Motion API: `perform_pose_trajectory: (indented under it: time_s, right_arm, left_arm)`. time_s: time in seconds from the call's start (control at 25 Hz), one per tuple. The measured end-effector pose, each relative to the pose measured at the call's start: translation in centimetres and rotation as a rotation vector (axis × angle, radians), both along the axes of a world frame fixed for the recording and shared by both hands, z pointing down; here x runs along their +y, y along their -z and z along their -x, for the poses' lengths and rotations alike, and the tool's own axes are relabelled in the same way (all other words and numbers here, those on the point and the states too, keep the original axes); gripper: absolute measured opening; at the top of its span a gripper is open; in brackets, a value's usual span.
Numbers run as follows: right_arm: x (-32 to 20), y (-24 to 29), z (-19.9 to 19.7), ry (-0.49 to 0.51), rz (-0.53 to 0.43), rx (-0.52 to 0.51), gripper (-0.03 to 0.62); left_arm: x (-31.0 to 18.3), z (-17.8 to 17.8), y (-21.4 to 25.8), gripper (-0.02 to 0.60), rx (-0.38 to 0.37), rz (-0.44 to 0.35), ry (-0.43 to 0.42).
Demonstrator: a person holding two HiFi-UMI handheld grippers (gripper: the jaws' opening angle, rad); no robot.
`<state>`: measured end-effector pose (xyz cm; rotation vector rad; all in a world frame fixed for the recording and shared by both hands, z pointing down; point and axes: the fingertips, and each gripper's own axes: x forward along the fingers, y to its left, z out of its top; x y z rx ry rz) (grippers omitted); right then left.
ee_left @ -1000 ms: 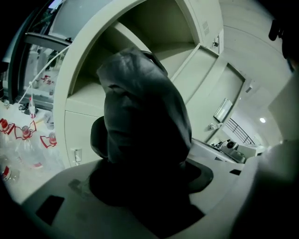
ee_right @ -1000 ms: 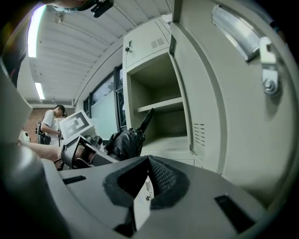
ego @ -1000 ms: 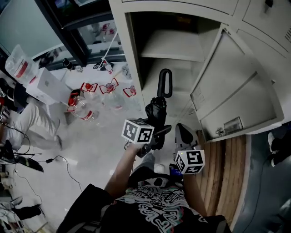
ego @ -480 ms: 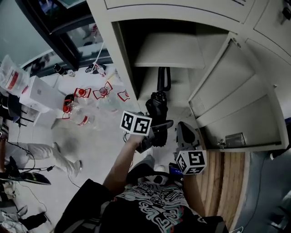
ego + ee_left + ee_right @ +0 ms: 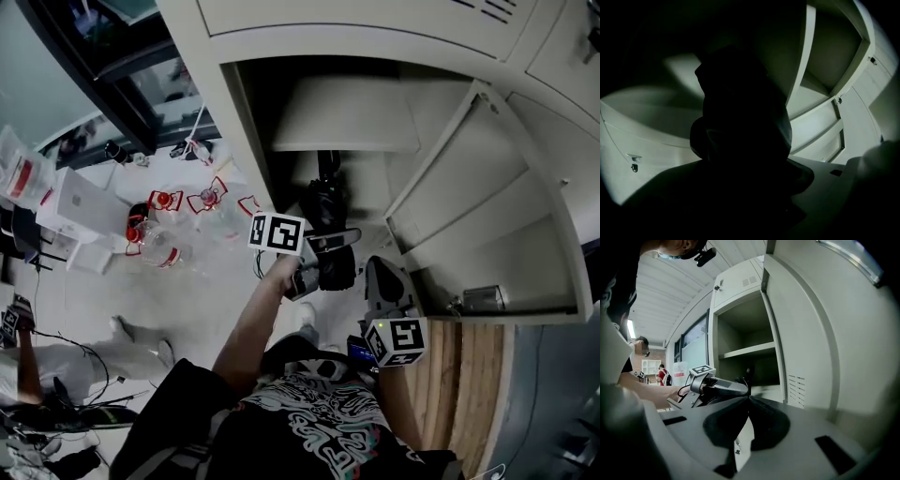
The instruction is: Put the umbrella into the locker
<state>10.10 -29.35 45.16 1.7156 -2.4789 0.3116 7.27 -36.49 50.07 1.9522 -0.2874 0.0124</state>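
Note:
The black folded umbrella [image 5: 325,204] points handle-first into the open grey locker [image 5: 246,141], and its handle [image 5: 327,164] reaches under the inner shelf [image 5: 342,114]. My left gripper [image 5: 322,261] is shut on the umbrella's body, just outside the locker's opening. In the left gripper view the umbrella [image 5: 740,122] is a dark shape that hides the jaws, with the locker's inside [image 5: 820,51] behind it. My right gripper [image 5: 380,274] hangs lower, to the right, near the door's foot. Its jaws are shut with nothing between them [image 5: 747,420].
The locker door [image 5: 487,216] stands swung open to the right, close to my right gripper. Plastic bottles [image 5: 167,246] and a white box [image 5: 80,202] lie on the floor at left. A person [image 5: 23,352] is at the far left. Wooden flooring [image 5: 473,384] runs below the door.
My left gripper has carried the umbrella forward toward the locker, and the handle now sits inside the lower compartment. The right gripper has hardly moved.

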Motion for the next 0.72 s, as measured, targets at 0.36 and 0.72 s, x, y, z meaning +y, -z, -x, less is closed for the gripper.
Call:
perform_pose_trajectory:
  time_s: [0.36,0.72]
  right_arm:
    - [0.8,-1.1,0.7,0.031,0.002,-0.019,0.002]
    - [2.0,-0.8,1.7,0.076,-0.017,-0.038,0.002]
  left_arm:
    - [-2.2,-1.3,-0.3,0.284,0.038,0.064,0.018]
    - [-2.8,-1.9,-1.2,0.284,-0.037,0.085,0.035]
